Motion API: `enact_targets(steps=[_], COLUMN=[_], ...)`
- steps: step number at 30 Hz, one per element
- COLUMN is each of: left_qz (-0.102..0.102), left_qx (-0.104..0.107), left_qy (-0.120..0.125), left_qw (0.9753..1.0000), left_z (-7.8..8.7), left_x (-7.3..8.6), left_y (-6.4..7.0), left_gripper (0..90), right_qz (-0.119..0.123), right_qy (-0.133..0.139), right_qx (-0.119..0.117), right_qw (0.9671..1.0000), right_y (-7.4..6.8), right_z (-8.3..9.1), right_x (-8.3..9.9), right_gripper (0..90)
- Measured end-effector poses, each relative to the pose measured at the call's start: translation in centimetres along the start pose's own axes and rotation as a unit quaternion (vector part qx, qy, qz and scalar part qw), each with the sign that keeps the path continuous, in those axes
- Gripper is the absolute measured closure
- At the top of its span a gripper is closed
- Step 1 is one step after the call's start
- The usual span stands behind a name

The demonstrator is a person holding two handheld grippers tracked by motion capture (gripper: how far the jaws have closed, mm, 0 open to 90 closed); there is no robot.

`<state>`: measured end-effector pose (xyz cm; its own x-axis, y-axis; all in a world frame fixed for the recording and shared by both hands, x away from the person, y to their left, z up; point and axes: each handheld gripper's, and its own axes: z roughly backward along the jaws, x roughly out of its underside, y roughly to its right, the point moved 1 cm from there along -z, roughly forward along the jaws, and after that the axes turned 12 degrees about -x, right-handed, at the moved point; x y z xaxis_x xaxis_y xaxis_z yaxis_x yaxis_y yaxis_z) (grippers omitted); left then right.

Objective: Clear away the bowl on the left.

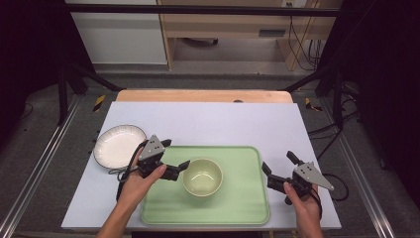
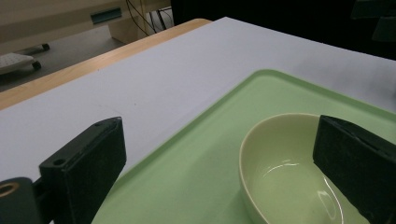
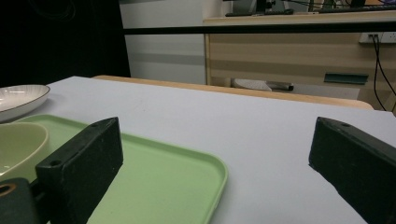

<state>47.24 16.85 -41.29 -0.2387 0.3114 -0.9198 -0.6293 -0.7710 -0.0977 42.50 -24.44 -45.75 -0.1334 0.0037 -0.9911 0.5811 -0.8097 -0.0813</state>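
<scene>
At the near edge of the worktop [image 1: 208, 119], covered in a pale sheet, a person's hands come in holding two tools. The left tool [image 1: 174, 158] hangs over the left part of a green tray [image 1: 242, 198], its jaws spread wide, with nothing between them; in the left gripper view one jaw stands over the tray's bare floor and the other over the rim of a pale green bowl [image 2: 280, 172]. The bowl sits empty near the middle of the tray, just right of that tool. The right tool [image 1: 277, 171] is just off the tray's right edge, jaws wide apart and holding nothing. Farther left, off the tray, an empty white plate [image 1: 119, 145] lies close to the sheet's left edge. The far half of the sheet is open, ending at a wooden strip [image 1: 203, 95].
</scene>
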Motion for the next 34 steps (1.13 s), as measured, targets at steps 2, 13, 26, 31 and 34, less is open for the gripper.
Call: enact_targets(steps=[2, 13, 26, 31, 34], left_qz=[0.001, 0.006, 0.022, 0.059, 0.074], left_qx=[-0.003, -0.015, -0.081, -0.105, -0.115], left_qy=[0.002, 0.009, 0.022, 0.043, 0.047], left_qw=[1.0000, 0.9998, 0.9962, 0.9918, 0.9895], left_z=[0.3, 1.7, 5.4, 6.9, 7.5], left_x=[0.2, 1.1, 3.7, 5.4, 6.4], left_y=[-0.2, -1.3, -6.0, -8.2, -9.2], left_gripper=[2.7, 2.7, 3.2, 3.1, 3.0], right_qz=[0.004, 0.002, 0.000, 0.001, 0.000], right_qy=[0.001, 0.004, 0.002, 0.004, 0.005], right_qx=[0.001, 0.002, 0.001, 0.000, -0.001], right_qw=[1.0000, 1.0000, 1.0000, 1.0000, 1.0000], right_y=[0.1, 0.2, 0.2, 0.0, 0.0], right_z=[0.0, 0.2, 0.1, 0.1, 0.1], right_x=[0.0, -0.1, -0.1, -0.1, -0.2], right_gripper=[3.2, 3.2, 3.2, 3.2, 3.2])
